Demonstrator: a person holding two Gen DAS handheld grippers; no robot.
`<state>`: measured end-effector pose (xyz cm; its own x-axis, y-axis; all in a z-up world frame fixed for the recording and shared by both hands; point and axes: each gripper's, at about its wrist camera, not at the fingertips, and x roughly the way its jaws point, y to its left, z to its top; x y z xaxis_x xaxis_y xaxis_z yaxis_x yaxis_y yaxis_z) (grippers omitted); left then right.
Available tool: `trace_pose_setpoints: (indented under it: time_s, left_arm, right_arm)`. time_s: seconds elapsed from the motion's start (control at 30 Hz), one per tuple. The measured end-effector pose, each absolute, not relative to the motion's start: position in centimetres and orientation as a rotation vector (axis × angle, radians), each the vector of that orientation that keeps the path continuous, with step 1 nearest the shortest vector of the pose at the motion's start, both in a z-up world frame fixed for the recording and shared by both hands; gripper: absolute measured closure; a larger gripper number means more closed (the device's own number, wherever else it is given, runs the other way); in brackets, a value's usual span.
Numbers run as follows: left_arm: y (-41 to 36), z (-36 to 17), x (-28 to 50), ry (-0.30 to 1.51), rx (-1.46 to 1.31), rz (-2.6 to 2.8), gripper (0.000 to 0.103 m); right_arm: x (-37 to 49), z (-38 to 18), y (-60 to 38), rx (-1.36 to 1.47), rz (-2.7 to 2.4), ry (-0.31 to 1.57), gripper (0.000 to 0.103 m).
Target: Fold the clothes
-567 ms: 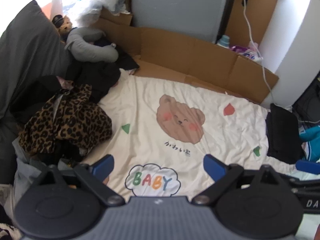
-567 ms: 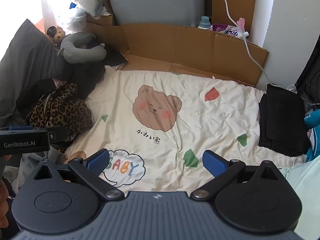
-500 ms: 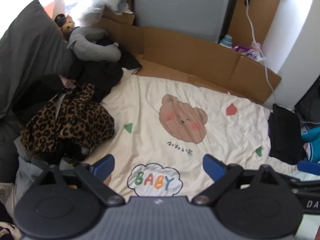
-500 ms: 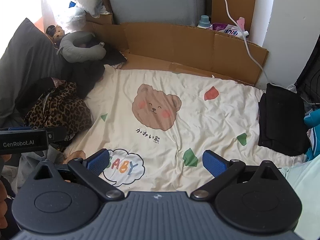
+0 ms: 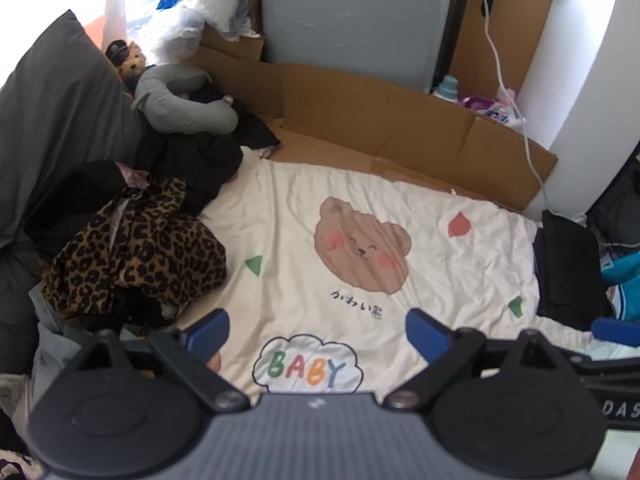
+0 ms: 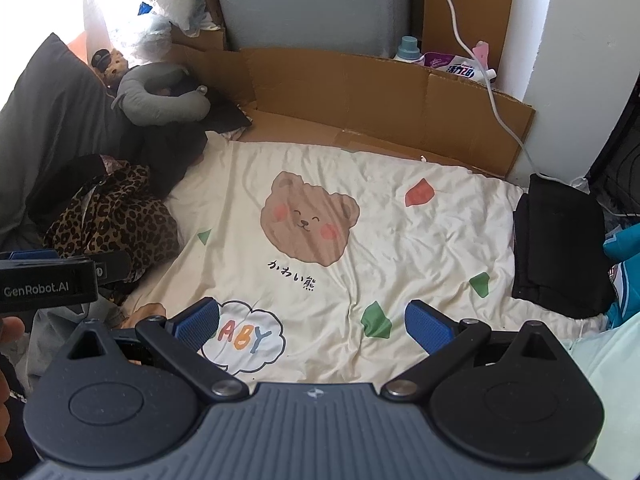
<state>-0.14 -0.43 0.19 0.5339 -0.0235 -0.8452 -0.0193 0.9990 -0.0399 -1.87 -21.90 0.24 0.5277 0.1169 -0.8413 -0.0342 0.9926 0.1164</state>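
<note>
A heap of unfolded clothes lies at the left, with a leopard-print garment [image 5: 132,252] [image 6: 112,216] on top and black clothes [image 5: 192,168] behind it. A folded black garment [image 5: 568,272] [image 6: 560,244] lies at the right edge of the cream bear-print blanket [image 5: 420,216] [image 6: 440,232]. My left gripper [image 5: 318,330] is open and empty, low over the blanket's near edge by the "BABY" cloud. My right gripper [image 6: 312,322] is open and empty, also over the near edge. The left gripper's body shows in the right wrist view [image 6: 48,280].
A grey pillow [image 5: 52,120] and a grey neck pillow [image 5: 180,100] lie at the back left. Flattened cardboard [image 5: 400,120] lines the far side, with bottles and a white cable [image 6: 480,64] behind it. Teal cloth [image 6: 624,248] lies at the far right.
The left wrist view has shifted slightly, so the scene sits a little to the right and lower. The right gripper has hardly moved. Both stay open.
</note>
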Motion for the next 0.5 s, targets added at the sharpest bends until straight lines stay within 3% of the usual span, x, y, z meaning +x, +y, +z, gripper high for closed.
trace_pose_setpoints:
  time_s: [0.5]
  left_arm:
    - [-0.62, 0.21, 0.46, 1.021, -0.066, -0.004, 0.007]
  right_arm:
    - [-1.75, 0.69, -22.18, 0.095, 0.077, 0.994, 0.001]
